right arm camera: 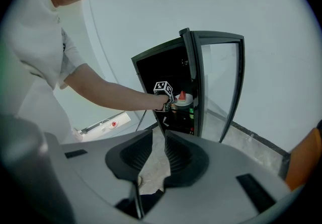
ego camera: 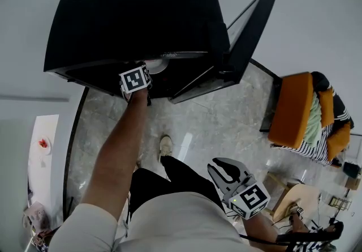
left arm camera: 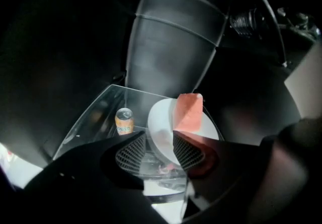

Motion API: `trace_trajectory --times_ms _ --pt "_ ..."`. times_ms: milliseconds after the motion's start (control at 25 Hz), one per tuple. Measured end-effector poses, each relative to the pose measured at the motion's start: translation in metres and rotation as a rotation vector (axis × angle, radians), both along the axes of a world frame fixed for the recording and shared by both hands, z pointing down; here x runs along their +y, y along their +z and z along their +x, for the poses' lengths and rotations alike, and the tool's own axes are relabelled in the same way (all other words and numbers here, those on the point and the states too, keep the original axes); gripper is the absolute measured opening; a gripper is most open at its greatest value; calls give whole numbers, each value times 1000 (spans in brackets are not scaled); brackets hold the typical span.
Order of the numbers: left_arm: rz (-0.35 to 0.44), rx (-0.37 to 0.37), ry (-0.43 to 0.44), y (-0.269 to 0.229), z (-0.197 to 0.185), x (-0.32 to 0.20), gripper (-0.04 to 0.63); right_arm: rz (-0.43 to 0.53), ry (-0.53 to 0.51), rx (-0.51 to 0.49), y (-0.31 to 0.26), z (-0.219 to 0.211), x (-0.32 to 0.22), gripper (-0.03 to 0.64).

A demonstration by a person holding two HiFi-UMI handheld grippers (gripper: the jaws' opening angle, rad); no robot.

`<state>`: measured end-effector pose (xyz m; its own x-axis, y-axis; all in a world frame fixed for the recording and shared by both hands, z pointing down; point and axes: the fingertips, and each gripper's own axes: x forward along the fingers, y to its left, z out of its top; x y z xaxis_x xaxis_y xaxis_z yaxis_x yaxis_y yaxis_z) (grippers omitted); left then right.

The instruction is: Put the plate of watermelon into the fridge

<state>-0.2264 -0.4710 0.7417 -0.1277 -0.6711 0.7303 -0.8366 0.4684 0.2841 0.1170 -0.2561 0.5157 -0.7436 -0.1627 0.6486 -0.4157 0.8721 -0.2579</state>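
Hidden or unclear: in the head view the top of the fridge [ego camera: 130, 13] covers the jaws of your left gripper [left arm camera: 160, 142] and all but a sliver of the plate [left arm camera: 160, 122]; only the marker cube [ego camera: 136, 80] shows. In the left gripper view the fridge interior is mostly black, and the plate's near edge is cut off behind the pads. The small coloured items on the lower shelves, seen from the right gripper view, are too small to name. Count: one fridge, with its one glass door [ego camera: 249, 24] swung open; one glass shelf [left arm camera: 90, 117]; one white plate resting on that shelf, inside the fridge; one watermelon wedge [left arm camera: 189, 112] upright on the plate; one orange can [left arm camera: 124, 121] on the same shelf, just left of the plate. Two grippers. Left gripper: jaws wide apart, the plate's rim between the pads, neither pad pressing on it. Your right gripper [right arm camera: 158, 140]: low, well away from the fridge, jaws a narrow gap apart, nothing between them.
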Motion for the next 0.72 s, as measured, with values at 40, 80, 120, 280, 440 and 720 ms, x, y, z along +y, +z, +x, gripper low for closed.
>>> trace_trajectory --times_ms 40,80,120,280,440,720 --pt "5 -3 -1 -1 -1 2 167 2 2 -1 0 0 1 86" --pt "10 -4 0 -3 -2 4 167 3 6 -2 0 -1 2 86" --pt "15 -4 4 -5 -1 6 167 3 9 -5 1 -1 3 86" --pt "35 -7 37 -21 -1 19 167 17 8 -24 -4 -12 11 86" --pt "61 4 97 -42 6 42 166 29 13 -49 -8 -25 26 86" --pt "92 20 280 -84 37 116 166 85 27 -83 -26 -50 57 86"
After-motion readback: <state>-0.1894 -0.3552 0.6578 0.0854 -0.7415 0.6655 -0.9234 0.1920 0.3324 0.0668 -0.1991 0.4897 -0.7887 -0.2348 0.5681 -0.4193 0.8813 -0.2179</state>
